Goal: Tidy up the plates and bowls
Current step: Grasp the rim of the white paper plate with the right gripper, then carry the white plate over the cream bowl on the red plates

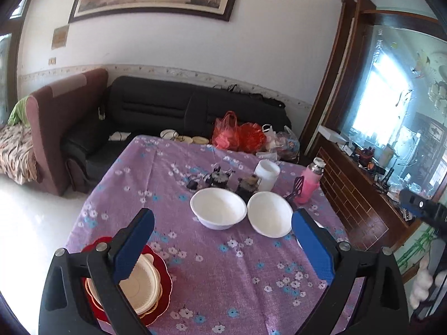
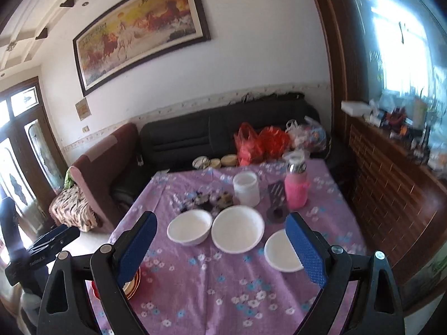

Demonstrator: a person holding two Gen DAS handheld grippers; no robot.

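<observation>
Here, each line gives one thing of the scene.

Bowls: three white bowls stand on the table. In the right wrist view, the left bowl [image 2: 190, 230] and the middle bowl [image 2: 237, 232] are ahead of the jaws, between their two lines and touching at the rims; the small bowl [image 2: 282, 254] is just beside the right finger, partly behind it.
Bowls from the left side: the deeper bowl [image 1: 218, 208] and the tilted bowl [image 1: 269, 213] lie ahead of the jaws, nearer to the right finger.
Plates: a stack of plates [image 1: 142, 282], cream ones on a red one, lies under and behind the left finger of the left gripper. In the right wrist view only its edge [image 2: 133, 283] shows, behind the left finger.
Left gripper [image 1: 222, 248]: jaws stand wide apart, nothing between the pads, only tablecloth below.
Right gripper [image 2: 220, 244]: jaws also wide apart, holding nothing; the picture is a little blurred.
Each gripper in the other view: the right one shows at the far right edge with part of a hand; the left one shows at the far left edge.
Tablecloth [image 1: 223, 279]: purple with small flowers, it covers the table.
Beyond the bowls: a white jar [image 2: 245, 188], a pink bottle [image 2: 296, 187], a dark slotted spatula [image 2: 276, 196] and some small dark things I cannot name.
Farther away: red plastic bags [image 2: 252, 145] on a black sofa [image 2: 190, 136], and a framed painting [image 2: 139, 30] on the wall.
</observation>
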